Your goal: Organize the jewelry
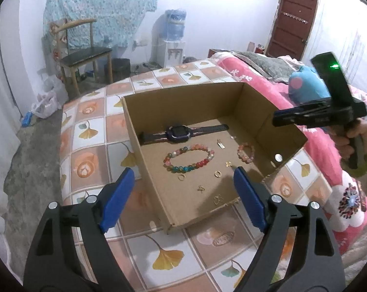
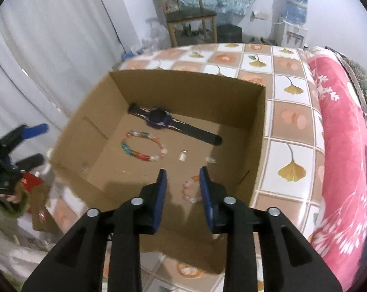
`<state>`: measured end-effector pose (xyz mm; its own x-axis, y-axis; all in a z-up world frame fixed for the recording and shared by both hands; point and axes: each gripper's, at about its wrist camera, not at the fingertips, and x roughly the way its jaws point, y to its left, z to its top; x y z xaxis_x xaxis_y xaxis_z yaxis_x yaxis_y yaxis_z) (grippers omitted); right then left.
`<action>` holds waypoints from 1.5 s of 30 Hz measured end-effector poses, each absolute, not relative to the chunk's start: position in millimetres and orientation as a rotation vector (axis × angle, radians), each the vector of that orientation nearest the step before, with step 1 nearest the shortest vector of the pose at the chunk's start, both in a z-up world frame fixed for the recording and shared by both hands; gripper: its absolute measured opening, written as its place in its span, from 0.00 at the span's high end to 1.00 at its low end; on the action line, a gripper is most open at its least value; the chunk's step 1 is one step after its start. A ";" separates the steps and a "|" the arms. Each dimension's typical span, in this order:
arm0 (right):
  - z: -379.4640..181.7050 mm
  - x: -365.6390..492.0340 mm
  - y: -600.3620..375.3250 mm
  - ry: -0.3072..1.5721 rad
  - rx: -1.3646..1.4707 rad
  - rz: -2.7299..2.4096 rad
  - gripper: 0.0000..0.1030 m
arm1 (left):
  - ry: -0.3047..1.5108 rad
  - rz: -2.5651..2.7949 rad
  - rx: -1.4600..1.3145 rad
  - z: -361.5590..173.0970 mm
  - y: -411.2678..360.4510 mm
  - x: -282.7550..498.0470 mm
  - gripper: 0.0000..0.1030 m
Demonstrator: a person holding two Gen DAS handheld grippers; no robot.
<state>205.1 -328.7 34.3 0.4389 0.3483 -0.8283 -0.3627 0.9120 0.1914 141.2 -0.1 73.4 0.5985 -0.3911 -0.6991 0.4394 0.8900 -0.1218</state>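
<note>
An open cardboard box [image 1: 195, 102] sits on the table. On its floor lie a dark watch [image 1: 177, 132], a large multicolour bead bracelet [image 1: 188, 158], a small pink bead bracelet [image 1: 246, 153], two gold rings [image 1: 181, 176] and several tiny gold and silver charms [image 1: 201, 188]. My left gripper [image 1: 183, 170] hangs open and wide above the box's near edge, holding nothing. My right gripper [image 2: 182, 170] is open above the box [image 2: 183, 92]. The small pink bracelet [image 2: 189, 191] lies loose on the floor below its fingers. The watch [image 2: 159, 119] and large bracelet [image 2: 142, 146] lie further in.
The table wears a tiled ginkgo-leaf cloth [image 1: 91, 131]. A bed with a pink blanket [image 1: 317, 146] and a blue plush toy [image 1: 302, 82] borders its right side. A wooden chair [image 1: 86, 56] and a water dispenser [image 1: 173, 39] stand by the far wall.
</note>
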 end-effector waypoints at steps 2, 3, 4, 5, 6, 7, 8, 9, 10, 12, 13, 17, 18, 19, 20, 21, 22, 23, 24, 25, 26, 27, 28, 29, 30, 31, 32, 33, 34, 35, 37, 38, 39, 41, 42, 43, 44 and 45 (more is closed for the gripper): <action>33.8 198.0 -321.7 1.013 -0.007 0.460 0.72 | 0.773 -0.438 0.102 68.9 -4.7 144.5 0.22; 33.2 193.8 -318.8 1.003 0.003 0.466 0.72 | 0.767 -0.403 0.127 65.3 -7.1 148.0 0.22; 32.6 190.3 -316.6 0.995 0.017 0.471 0.72 | 0.763 -0.368 0.152 61.2 -9.0 151.3 0.22; 32.2 186.9 -315.8 0.986 0.037 0.476 0.72 | 0.758 -0.336 0.176 58.2 -10.7 153.7 0.22; 31.9 182.7 -316.7 0.970 0.073 0.481 0.69 | 0.757 -0.306 0.193 55.2 -12.0 156.1 0.22; 31.9 179.3 -317.3 0.958 0.100 0.483 0.64 | 0.761 -0.299 0.190 53.9 -11.7 157.5 0.22; 32.5 174.9 -318.8 0.931 0.136 0.483 0.61 | 0.765 -0.304 0.174 54.0 -11.0 157.7 0.22; 32.9 170.7 -319.0 0.910 0.160 0.475 0.55 | 0.762 -0.319 0.151 54.6 -10.3 155.9 0.22; 31.7 166.1 -319.4 0.882 0.191 0.466 0.51 | 0.758 -0.323 0.144 54.8 -10.6 154.7 0.22; 24.8 162.9 -314.9 0.885 0.208 0.451 0.49 | 0.762 -0.317 0.156 53.1 -11.5 154.0 0.21; 21.0 162.0 -312.0 0.887 0.204 0.436 0.49 | 0.767 -0.310 0.178 50.8 -14.1 153.2 0.21; 4.9 158.2 -296.5 0.903 0.129 0.382 0.49 | 0.766 -0.284 0.221 39.8 -18.2 153.1 0.19; 1.6 157.7 -293.7 0.910 0.113 0.375 0.49 | 0.771 -0.286 0.215 39.2 -17.2 153.6 0.18; 0.0 156.6 -292.0 0.906 0.092 0.367 0.49 | 0.779 -0.285 0.208 37.9 -17.4 154.1 0.17; -0.9 154.7 -289.7 0.902 0.064 0.360 0.49 | 0.789 -0.284 0.202 37.9 -16.9 154.5 0.17; -2.0 153.5 -286.2 0.905 0.030 0.358 0.49 | 0.796 -0.281 0.200 38.2 -17.1 154.6 0.17; -2.7 153.0 -285.5 0.903 0.016 0.360 0.49 | 0.803 -0.277 0.200 37.4 -17.9 155.4 0.17; -3.0 152.3 -285.9 0.904 0.011 0.370 0.49 | 0.819 -0.273 0.197 37.3 -18.2 156.2 0.17; -3.5 151.7 -286.8 0.907 0.007 0.379 0.49 | 0.839 -0.275 0.188 36.6 -18.4 157.3 0.18; -3.8 151.2 -287.5 0.910 0.001 0.396 0.49 | 0.854 -0.276 0.177 34.8 -18.6 158.7 0.19; -4.3 151.2 -288.7 0.914 0.002 0.413 0.49 | 0.869 -0.274 0.166 34.1 -17.9 159.2 0.19; -5.1 151.8 -289.7 0.919 0.003 0.429 0.49 | 0.886 -0.268 0.154 33.9 -16.9 159.4 0.19; -5.8 152.5 -291.2 0.923 0.005 0.448 0.49 | 0.894 -0.265 0.148 32.5 -17.2 159.0 0.20; -6.5 152.1 -291.7 0.928 0.009 0.463 0.49 | 0.902 -0.260 0.142 31.6 -17.4 158.1 0.20; -7.7 152.2 -294.7 0.938 0.021 0.489 0.49 | 0.906 -0.256 0.141 30.7 -17.4 157.1 0.20; -8.9 151.7 -296.1 0.946 0.024 0.508 0.49 | 0.917 -0.258 0.139 30.2 -17.8 154.8 0.20; -9.4 151.0 -298.0 0.951 0.027 0.523 0.49 | 0.928 -0.261 0.137 29.8 -18.2 152.0 0.20; -9.3 148.2 -301.0 0.951 0.025 0.533 0.49 | 0.935 -0.266 0.134 29.2 -18.1 150.3 0.20; -9.6 145.8 -302.4 0.949 0.018 0.543 0.49 | 0.944 -0.274 0.132 29.3 -19.8 145.0 0.20; -9.3 141.7 -304.2 0.945 0.009 0.551 0.49 | 0.946 -0.276 0.135 29.2 -20.7 142.3 0.20; -9.4 135.6 -306.9 0.946 0.009 0.552 0.49 | 0.945 -0.281 0.147 29.3 -24.8 131.3 0.20; -9.6 131.9 -308.3 0.943 0.016 0.549 0.49 | 0.942 -0.278 0.148 29.5 -25.6 127.8 0.20; -9.1 130.2 -308.8 0.939 0.017 0.546 0.48 | 0.938 -0.272 0.147 29.5 -26.4 122.8 0.20; -8.4 123.8 -308.5 0.927 0.013 0.540 0.48 | 0.934 -0.266 0.143 29.6 -26.5 117.7 0.20; -8.1 120.9 -307.7 0.919 0.006 0.537 0.48 | 0.927 -0.259 0.139 29.7 -25.9 115.2 0.20; -7.6 120.7 -306.3 0.913 0.001 0.534 0.48 | 0.922 -0.253 0.135 30.0 -25.1 113.5 0.20; -6.8 119.7 -305.3 0.902 -0.007 0.526 0.48 | 0.917 -0.249 0.129 30.8 -24.1 111.7 0.20; -5.8 118.3 -304.9 0.888 -0.019 0.518 0.47 | 0.907 -0.247 0.127 32.1 -22.9 109.3 0.20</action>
<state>118.3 -304.9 -5.8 0.5165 0.4240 -0.7439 -0.4391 0.8770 0.1950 109.3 -22.9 32.1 0.5901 -0.1579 -0.7917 0.2645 0.9644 0.0048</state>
